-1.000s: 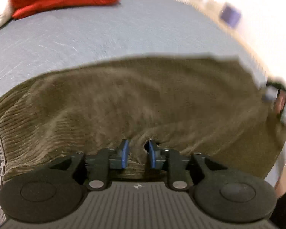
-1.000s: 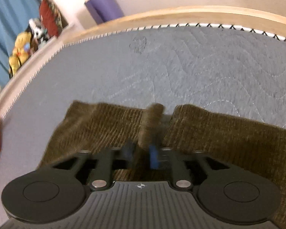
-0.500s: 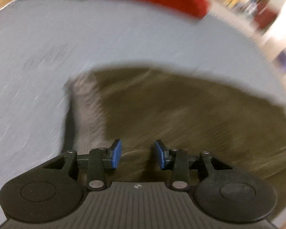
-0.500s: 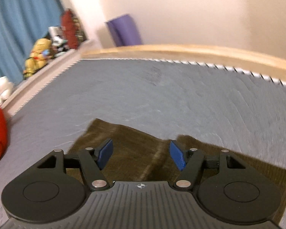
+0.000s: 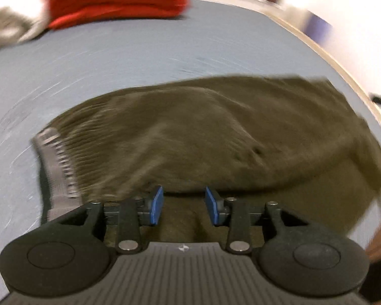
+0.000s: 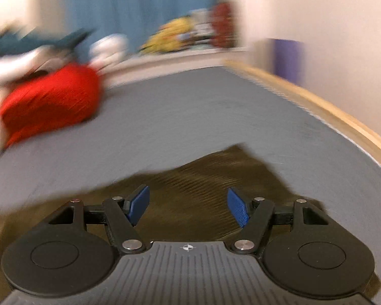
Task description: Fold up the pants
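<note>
Both my grippers are over the bed now, and neither has anything in it. My left gripper (image 5: 184,204) has its blue pads (image 5: 157,204) parted with only brown cloth showing in the gap between them, nothing pinched. My right gripper (image 6: 188,207) is spread wider, its fingers (image 6: 237,209) splayed well apart over the ribbed fabric.

The pants (image 5: 203,137) lie on the grey bed cover (image 5: 101,63), a rumpled brown corduroy heap, one layer lapped over another just beyond my left pads. The grey waistband (image 5: 57,167) with its printed marks sits at the left edge of the heap, beside my left gripper. From the right wrist view, a corner of the pants (image 6: 231,175) pokes out ahead, lying flat on the cover.

Far side of the bed, well apart from the pants: a folded red garment (image 5: 114,0) next to some pale cloth (image 5: 10,23). Wooden bed frame (image 6: 325,111) runs along the right edge. The view is blurred.
</note>
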The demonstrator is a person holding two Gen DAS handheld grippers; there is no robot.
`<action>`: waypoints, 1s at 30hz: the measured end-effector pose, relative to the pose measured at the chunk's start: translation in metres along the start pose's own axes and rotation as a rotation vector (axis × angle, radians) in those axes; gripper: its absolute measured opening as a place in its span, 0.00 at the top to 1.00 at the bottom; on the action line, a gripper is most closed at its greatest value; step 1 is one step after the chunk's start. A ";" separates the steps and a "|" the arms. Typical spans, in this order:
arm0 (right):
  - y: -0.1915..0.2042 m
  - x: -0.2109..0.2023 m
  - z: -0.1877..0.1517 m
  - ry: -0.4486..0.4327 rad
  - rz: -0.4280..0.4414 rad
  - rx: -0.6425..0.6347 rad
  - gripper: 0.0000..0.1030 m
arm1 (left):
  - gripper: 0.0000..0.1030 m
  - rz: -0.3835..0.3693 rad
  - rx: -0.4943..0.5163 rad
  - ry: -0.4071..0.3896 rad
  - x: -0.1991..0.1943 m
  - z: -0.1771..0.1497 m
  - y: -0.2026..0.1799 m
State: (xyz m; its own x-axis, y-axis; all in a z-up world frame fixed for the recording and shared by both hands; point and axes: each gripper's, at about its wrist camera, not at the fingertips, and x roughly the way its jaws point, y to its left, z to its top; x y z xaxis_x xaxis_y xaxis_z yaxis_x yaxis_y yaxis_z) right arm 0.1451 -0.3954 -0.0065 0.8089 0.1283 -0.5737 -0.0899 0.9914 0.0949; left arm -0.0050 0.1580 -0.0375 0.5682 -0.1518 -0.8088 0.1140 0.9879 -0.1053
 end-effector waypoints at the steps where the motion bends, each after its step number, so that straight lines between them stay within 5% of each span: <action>1: 0.017 -0.004 -0.007 0.021 0.045 -0.069 0.34 | 0.60 -0.020 0.044 0.009 0.000 -0.007 -0.008; 4: 0.075 -0.023 -0.047 0.104 0.232 -0.325 0.43 | 0.60 -0.071 0.155 0.030 0.010 -0.030 -0.026; 10: 0.146 -0.058 -0.125 0.205 0.556 -0.674 0.44 | 0.60 -0.186 0.330 0.075 0.016 -0.075 -0.062; 12: 0.159 -0.061 -0.144 0.247 0.609 -0.738 0.43 | 0.54 -0.231 0.386 0.087 0.016 -0.087 -0.077; 14: 0.166 -0.059 -0.157 0.285 0.636 -0.807 0.41 | 0.32 -0.266 0.452 0.092 0.014 -0.099 -0.093; 16: 0.172 -0.056 -0.163 0.314 0.657 -0.881 0.35 | 0.24 -0.255 0.523 0.104 0.016 -0.111 -0.108; 20: 0.174 -0.055 -0.180 0.351 0.647 -0.979 0.28 | 0.23 -0.204 0.587 0.123 0.031 -0.122 -0.116; 24: 0.175 -0.051 -0.171 0.346 0.626 -0.959 0.31 | 0.42 -0.194 0.527 0.145 0.032 -0.111 -0.107; 27: 0.168 -0.049 -0.178 0.371 0.651 -0.944 0.55 | 0.63 -0.203 0.515 0.156 0.029 -0.106 -0.098; 28: 0.169 -0.049 -0.178 0.372 0.662 -0.946 0.66 | 0.78 -0.219 0.511 0.163 0.027 -0.104 -0.098; 30: 0.168 -0.048 -0.181 0.370 0.676 -0.954 0.80 | 0.83 -0.226 0.535 0.158 0.019 -0.101 -0.098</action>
State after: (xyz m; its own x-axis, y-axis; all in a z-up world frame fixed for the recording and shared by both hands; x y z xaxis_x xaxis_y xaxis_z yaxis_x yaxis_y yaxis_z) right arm -0.0138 -0.2307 -0.1102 0.2352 0.4692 -0.8512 -0.9426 0.3238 -0.0820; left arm -0.0876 0.0619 -0.1012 0.3585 -0.3086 -0.8811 0.6351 0.7723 -0.0121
